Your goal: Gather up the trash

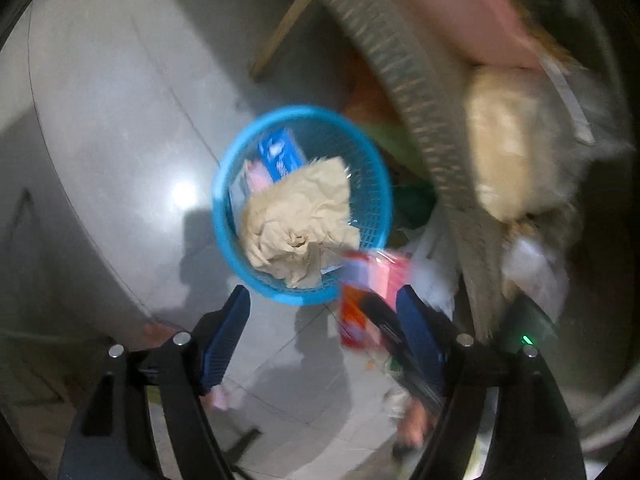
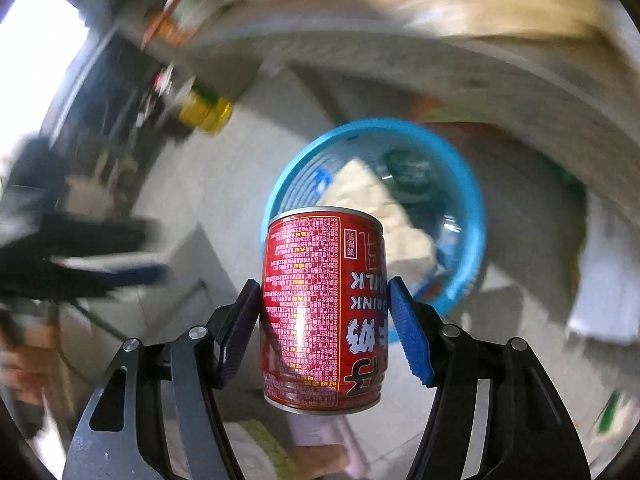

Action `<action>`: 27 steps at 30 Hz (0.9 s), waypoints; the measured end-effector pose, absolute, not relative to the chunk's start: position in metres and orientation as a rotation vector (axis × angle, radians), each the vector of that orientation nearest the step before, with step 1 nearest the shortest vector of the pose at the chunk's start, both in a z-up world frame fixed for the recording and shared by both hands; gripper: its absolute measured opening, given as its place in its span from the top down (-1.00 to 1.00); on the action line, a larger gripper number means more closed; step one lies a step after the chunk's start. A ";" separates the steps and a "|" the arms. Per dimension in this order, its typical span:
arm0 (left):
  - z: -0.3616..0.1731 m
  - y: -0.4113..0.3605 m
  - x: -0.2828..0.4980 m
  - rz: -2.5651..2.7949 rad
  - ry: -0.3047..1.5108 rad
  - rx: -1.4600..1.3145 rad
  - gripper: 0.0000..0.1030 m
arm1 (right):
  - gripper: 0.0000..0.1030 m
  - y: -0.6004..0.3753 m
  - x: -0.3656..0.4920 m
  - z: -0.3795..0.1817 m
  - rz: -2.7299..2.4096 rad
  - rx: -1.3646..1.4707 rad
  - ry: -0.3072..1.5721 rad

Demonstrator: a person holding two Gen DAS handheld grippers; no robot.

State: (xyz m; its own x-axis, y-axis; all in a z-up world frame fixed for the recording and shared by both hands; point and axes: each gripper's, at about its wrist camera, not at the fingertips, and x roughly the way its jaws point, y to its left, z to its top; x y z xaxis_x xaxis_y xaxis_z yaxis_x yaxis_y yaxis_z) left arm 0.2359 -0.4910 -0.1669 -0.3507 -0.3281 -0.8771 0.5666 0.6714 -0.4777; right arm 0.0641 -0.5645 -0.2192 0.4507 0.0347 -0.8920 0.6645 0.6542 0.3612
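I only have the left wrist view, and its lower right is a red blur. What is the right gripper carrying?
Observer: A red can, clamped between the pads of the right gripper.
Operator: Which way up is it?
Observer: Its print reads upside down in the right wrist view.
Operator: Is it lined up with the basket?
Observer: From that camera the basket lies straight ahead, just past the can, with pale paper showing inside.
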 end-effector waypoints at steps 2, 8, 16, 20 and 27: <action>-0.130 -0.468 0.239 -0.988 1.625 0.207 -0.46 | -0.19 -0.562 0.086 -0.238 -0.426 0.717 1.112; -0.042 -0.371 0.232 -1.077 1.412 0.206 -0.58 | -0.20 -0.562 0.117 -0.268 -0.431 0.635 1.221; 0.009 -0.248 0.202 -0.987 1.133 0.129 -0.65 | -0.35 -0.568 0.081 -0.226 -0.498 0.659 1.129; 0.022 -0.216 0.181 -0.965 1.049 0.065 -0.65 | -0.35 -0.555 0.050 -0.194 -0.513 0.691 1.066; 0.045 -0.165 0.134 -0.876 0.839 0.013 -0.82 | -0.48 -0.489 -0.001 -0.118 -0.457 0.650 0.924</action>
